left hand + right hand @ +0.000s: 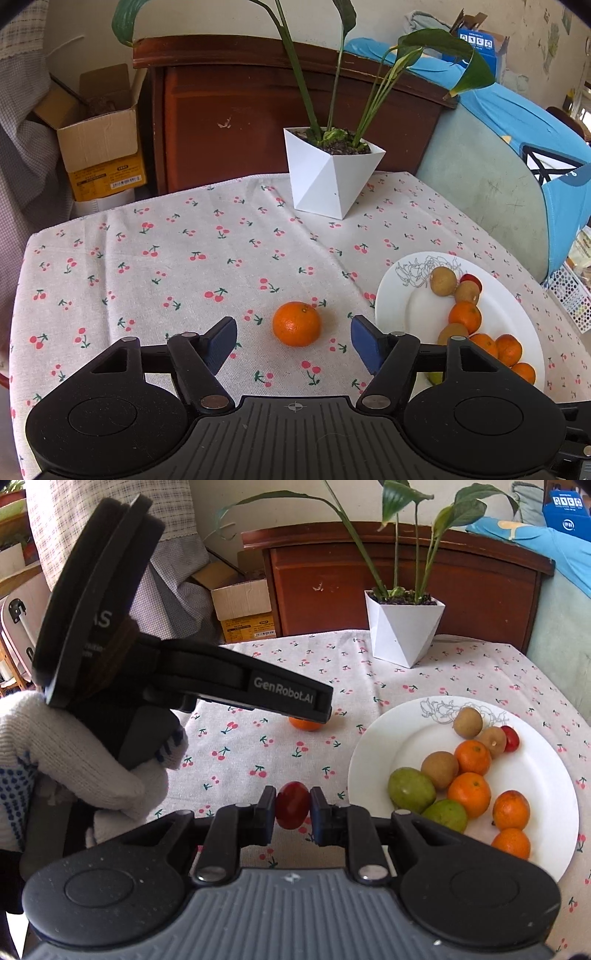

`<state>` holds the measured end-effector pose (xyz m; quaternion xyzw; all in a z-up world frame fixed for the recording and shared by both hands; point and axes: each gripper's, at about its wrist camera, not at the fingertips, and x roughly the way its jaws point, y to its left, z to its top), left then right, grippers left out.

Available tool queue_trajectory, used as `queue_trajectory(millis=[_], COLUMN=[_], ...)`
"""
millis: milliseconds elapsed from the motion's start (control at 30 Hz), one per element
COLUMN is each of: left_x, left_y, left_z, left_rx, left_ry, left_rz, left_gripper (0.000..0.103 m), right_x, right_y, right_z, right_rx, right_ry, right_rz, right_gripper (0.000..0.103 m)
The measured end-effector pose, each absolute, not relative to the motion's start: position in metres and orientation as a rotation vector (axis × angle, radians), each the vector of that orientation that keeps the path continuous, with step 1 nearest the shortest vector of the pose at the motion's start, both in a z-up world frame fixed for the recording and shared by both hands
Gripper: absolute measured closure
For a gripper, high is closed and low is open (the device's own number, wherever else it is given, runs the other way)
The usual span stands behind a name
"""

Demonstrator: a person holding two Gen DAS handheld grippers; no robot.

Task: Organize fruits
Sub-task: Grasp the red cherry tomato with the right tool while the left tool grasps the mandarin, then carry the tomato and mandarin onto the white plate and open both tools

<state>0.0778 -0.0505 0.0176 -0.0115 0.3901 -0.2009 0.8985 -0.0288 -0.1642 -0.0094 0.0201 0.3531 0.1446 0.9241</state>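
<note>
Gripping a small red fruit [292, 805] between both pads, right gripper [292, 810] clamped, raised over the cherry-print tablecloth [240, 746]. Just to its right, white plate [373, 746] loaded with oranges, brownish fruits, two green ones and another red one. Spread wide, left gripper [293, 341] — nothing held, a lone orange [296, 324] resting on the cloth just ahead, between the open fingers but touching neither. Ahead and further off, white faceted plant pot [325, 181]. Same left gripper, held by a gloved hand [85, 768], off to the right gripper's left.
</note>
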Motion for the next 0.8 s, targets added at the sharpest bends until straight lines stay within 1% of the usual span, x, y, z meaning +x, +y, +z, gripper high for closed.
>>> queue_trajectory(millis=[33,100,167,233,267,300,367,433,633,700,800], left_x=[0.078,0.08,0.08,0.081,0.082,0.082,0.082,0.08,0.076,0.073,0.07], left_y=[-0.052,-0.054,-0.056,-0.059,-0.06,-0.061,-0.062,-0.064,-0.066,-0.068,-0.072], left_z=[0.016,0.014,0.011,0.008,0.006,0.005,0.001,0.001,0.009,0.015,0.027], left_rx=[-0.024,-0.02,-0.016,-0.006,-0.001,0.001,0.005,0.018,0.007,0.004,-0.017], left_ry=[0.807,0.81,0.812,0.814,0.818,0.822,0.822,0.81,0.78,0.763,0.732], left_rz=[-0.417,-0.42,-0.419,-0.425,-0.425,-0.425,-0.43,-0.438,-0.462,-0.47,-0.498], left_gripper=[0.037,0.043,0.044,0.053,0.06,0.064,0.067,0.073,0.075,0.078,0.078], right_x=[-0.029,-0.031,-0.032,-0.032,-0.033,-0.033,-0.035,-0.036,-0.04,-0.041,-0.042], right_y=[-0.165,-0.168,-0.171,-0.174,-0.176,-0.178,-0.18,-0.182,-0.196,-0.202,-0.213], right_z=[-0.009,-0.006,-0.004,-0.003,-0.002,-0.002,-0.001,-0.001,0.004,0.007,0.014], right_rx=[0.048,0.065,0.073,0.088,0.096,0.101,0.108,0.115,0.163,0.177,0.199], right_ry=[0.723,0.716,0.71,0.706,0.704,0.703,0.702,0.699,0.679,0.666,0.635], right_rz=[0.295,0.294,0.29,0.286,0.284,0.283,0.277,0.269,0.245,0.229,0.201], right_gripper=[0.084,0.084,0.084,0.084,0.084,0.084,0.084,0.084,0.084,0.084,0.084])
